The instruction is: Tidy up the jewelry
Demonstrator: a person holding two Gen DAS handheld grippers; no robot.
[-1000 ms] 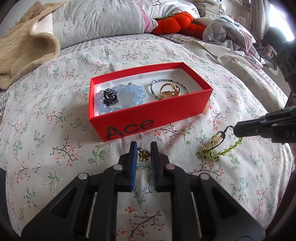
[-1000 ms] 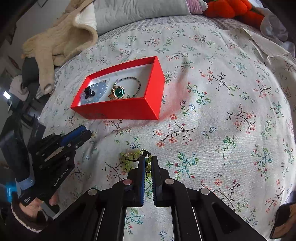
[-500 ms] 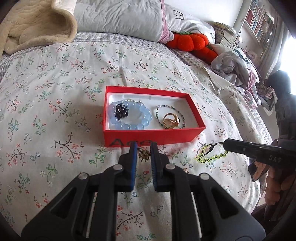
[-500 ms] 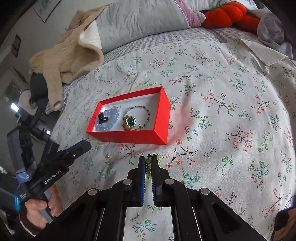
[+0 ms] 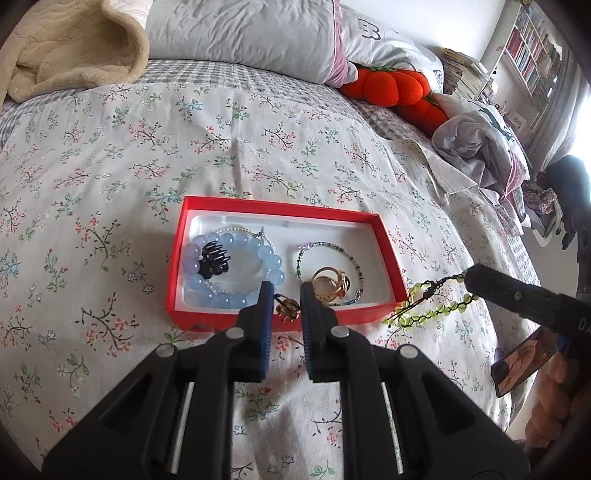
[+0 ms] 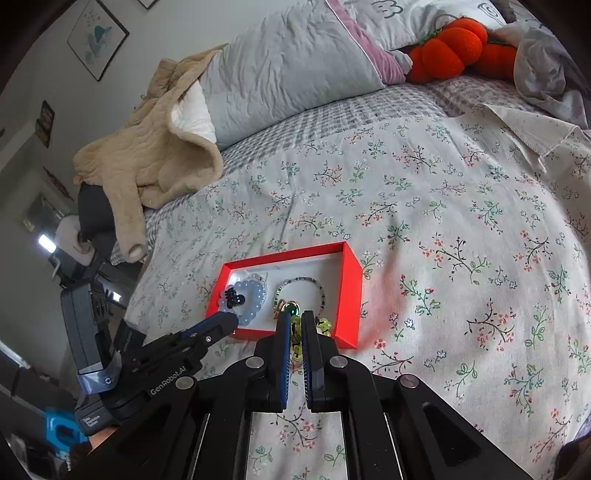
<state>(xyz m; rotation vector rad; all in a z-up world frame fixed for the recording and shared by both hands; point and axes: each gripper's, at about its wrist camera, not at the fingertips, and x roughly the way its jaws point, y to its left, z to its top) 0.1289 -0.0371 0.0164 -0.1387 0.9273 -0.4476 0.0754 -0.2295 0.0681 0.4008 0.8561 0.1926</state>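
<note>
The left gripper (image 5: 283, 295) is closing its two blue ribbed pads on one small gold ring (image 5: 288, 305) and is holding it in the air just over the near wall of the red box (image 5: 207, 318). To the right, the right gripper (image 6: 294, 325) is pinching one bracelet of small round yellow-green beads (image 5: 424, 312) on a dark cord; the bracelet is hanging loose from the tips, above the box's near right corner.

The box is a shallow rectangle of red cardboard with a smooth white lining, and it is lying on the floral quilt (image 5: 110, 177). In its left part one bracelet of big, glossy pale-blue beads (image 5: 236, 271) is resting, with one black toothed hair clip (image 5: 215, 255) on top of it. In the right part one thin bracelet of tiny mixed beads (image 5: 328, 273) is circling one large gold ring (image 5: 331, 286), which is showing a round green stone in the right wrist view.

Farther away, one soft beige blanket (image 5: 70, 44) is lying at the far left, one wrinkled grey pillow (image 5: 243, 33) in the middle, and one plush orange toy (image 5: 391, 88) at the far right.
</note>
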